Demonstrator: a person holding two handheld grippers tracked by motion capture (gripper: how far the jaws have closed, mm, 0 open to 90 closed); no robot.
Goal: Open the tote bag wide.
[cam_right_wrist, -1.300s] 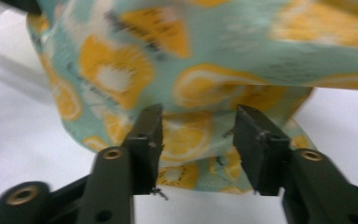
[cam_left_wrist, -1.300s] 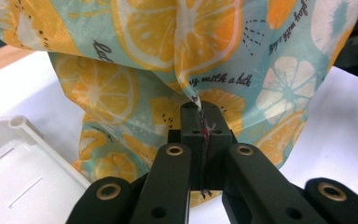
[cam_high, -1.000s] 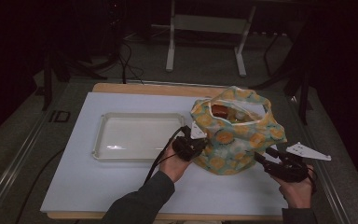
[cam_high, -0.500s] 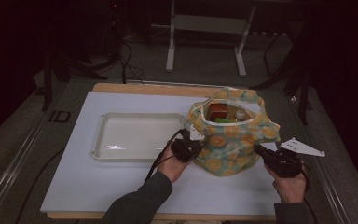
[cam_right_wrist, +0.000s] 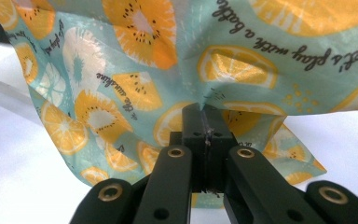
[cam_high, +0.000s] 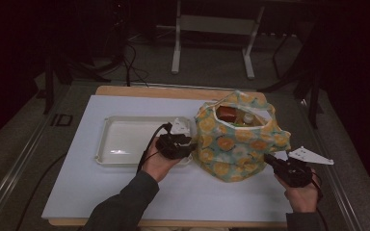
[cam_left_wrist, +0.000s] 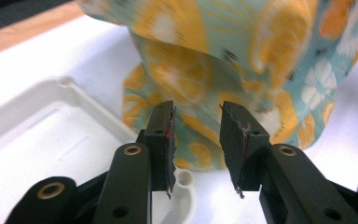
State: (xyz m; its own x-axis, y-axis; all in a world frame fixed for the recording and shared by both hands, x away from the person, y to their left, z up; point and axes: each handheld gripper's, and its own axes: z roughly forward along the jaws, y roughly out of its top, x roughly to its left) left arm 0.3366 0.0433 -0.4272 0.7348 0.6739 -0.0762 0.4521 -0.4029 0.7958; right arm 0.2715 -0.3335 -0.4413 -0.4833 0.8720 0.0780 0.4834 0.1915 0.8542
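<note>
The fingers (cam_right_wrist: pixel 204 122) of the right gripper (cam_high: pixel 275 163) were pinched shut on a fold of the soft teal cloth bag printed with orange slices (cam_high: pixel 236 144). The left gripper (cam_left_wrist: pixel 196 122) was held with jaws parted, nothing between them, beside the bag, over the corner of the shallow white plastic tray (cam_high: pixel 107 154). The bag stood on the white table (cam_high: pixel 77 192), a red-capped item and bottle inside.

On the teal fabric bag printed with orange citrus slices (cam_right_wrist: pixel 177 70), I can read cursive dark lettering upside down in my right gripper view: "Let's play with a bottle" runs along the top of the cloth, and "the sunshine" sits in small script beside a slice. I read nothing on the bottles inside the bag, and no other lettering is legible to me.
</note>
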